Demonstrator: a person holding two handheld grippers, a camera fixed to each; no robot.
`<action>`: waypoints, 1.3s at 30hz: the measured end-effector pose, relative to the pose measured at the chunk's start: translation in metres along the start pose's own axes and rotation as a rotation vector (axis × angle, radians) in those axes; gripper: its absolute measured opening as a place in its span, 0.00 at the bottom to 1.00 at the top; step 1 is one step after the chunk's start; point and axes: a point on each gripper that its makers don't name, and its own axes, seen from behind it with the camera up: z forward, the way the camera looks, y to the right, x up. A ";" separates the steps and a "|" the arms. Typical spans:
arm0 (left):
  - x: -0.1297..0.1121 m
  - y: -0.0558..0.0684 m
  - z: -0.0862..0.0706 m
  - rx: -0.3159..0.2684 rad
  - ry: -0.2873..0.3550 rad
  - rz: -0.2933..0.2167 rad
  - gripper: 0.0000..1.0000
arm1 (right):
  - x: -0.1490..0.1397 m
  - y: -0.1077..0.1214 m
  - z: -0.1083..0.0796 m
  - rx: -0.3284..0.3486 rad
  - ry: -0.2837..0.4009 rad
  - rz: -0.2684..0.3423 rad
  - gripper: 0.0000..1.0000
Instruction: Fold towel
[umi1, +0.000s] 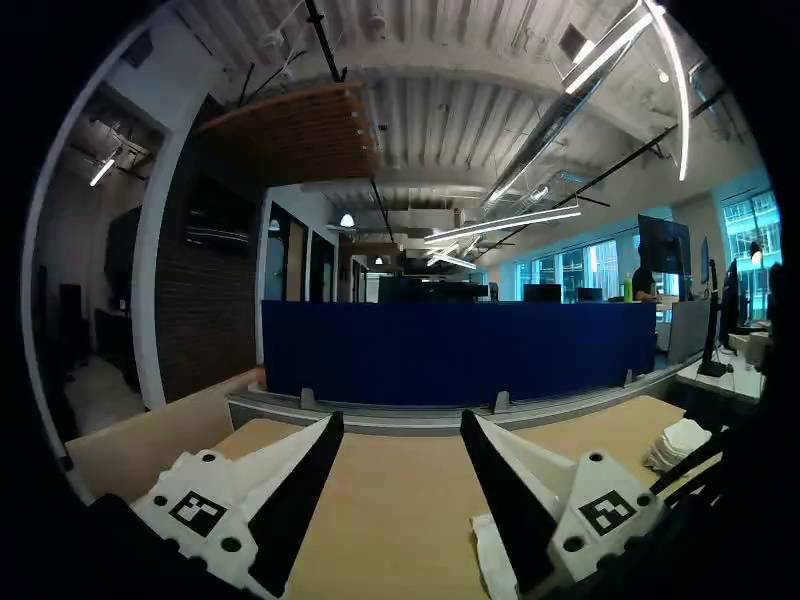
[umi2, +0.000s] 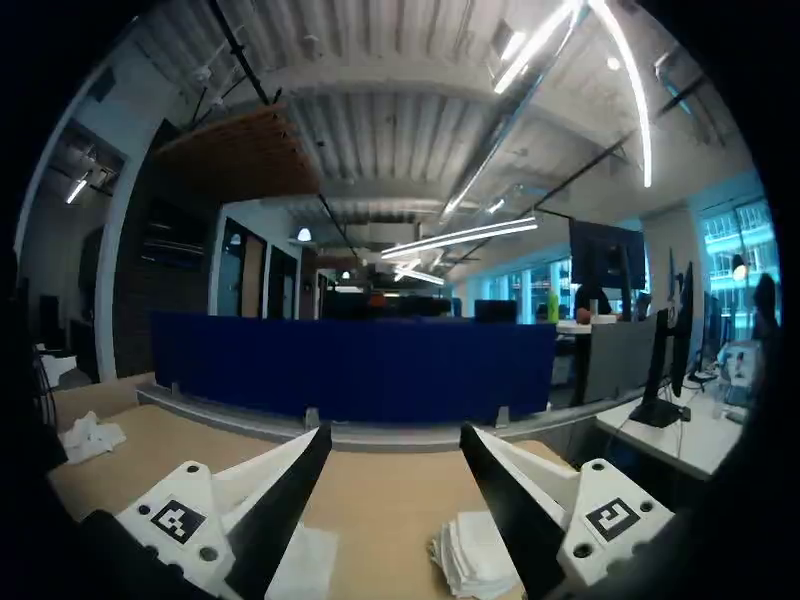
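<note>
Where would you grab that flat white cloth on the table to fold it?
Probably a near corner of the flat towel, pinched from above by the open right gripper: it lies thin and flat on the table, so only an edge lifts.

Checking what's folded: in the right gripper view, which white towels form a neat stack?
The folded stack low in the middle, layered edges showing; the far-left towel is crumpled.

In the left gripper view my finger hid most of a white towel, and the bottom edge cut it too. In the right gripper view another finger covered part of a folded stack.
</note>
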 end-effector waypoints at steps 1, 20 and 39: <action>0.001 0.000 0.001 0.001 -0.007 -0.001 0.86 | 0.002 0.001 0.000 -0.003 -0.003 0.001 0.99; 0.020 0.040 -0.007 -0.172 -0.120 0.041 0.86 | 0.011 -0.018 -0.001 0.129 -0.123 -0.044 1.00; -0.029 0.075 -0.019 -0.354 -0.280 0.105 0.86 | -0.034 -0.056 -0.009 0.297 -0.288 -0.134 1.00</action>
